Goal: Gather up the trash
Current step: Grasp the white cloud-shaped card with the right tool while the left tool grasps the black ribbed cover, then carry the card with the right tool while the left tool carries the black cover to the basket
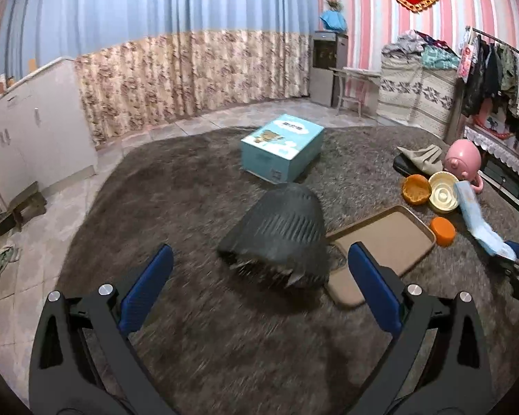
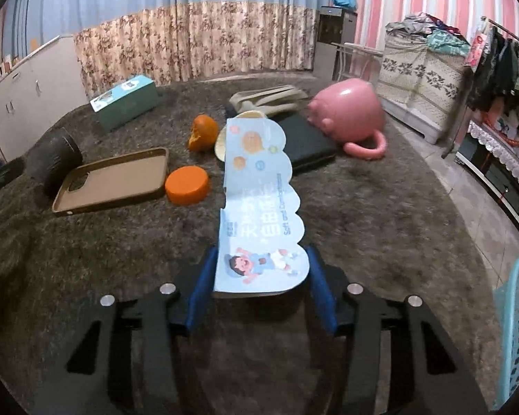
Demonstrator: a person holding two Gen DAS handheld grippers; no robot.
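My left claw (image 1: 259, 294) stands wide open and empty, low over the near part of the grey rug (image 1: 197, 186); just ahead of it a dark ribbed cup (image 1: 276, 231) lies tipped on its side, touching the near left corner of the tan phone case (image 1: 380, 249). Toward the rug's middle lie an orange lid (image 2: 187, 185), a piece of orange peel (image 2: 202, 133) and a cream lid (image 1: 443, 192); a teal box (image 1: 282, 147) sits toward the far edge, and a pink mug (image 2: 349, 114) lies tipped near the right edge. My right claw (image 2: 261, 285) is half closed about the near end of the blue scalloped paper wrapper (image 2: 259, 207); the pads appear to press its two side edges, and the far end arches up over the rug. To do this step well, I judge: squeeze only until the sheet stops slipping, since it will buckle; lift straight up before swinging; carry it toward the turquoise basket (image 2: 515, 328) at the rug's right edge, keeping the trailing end clear of the lids.
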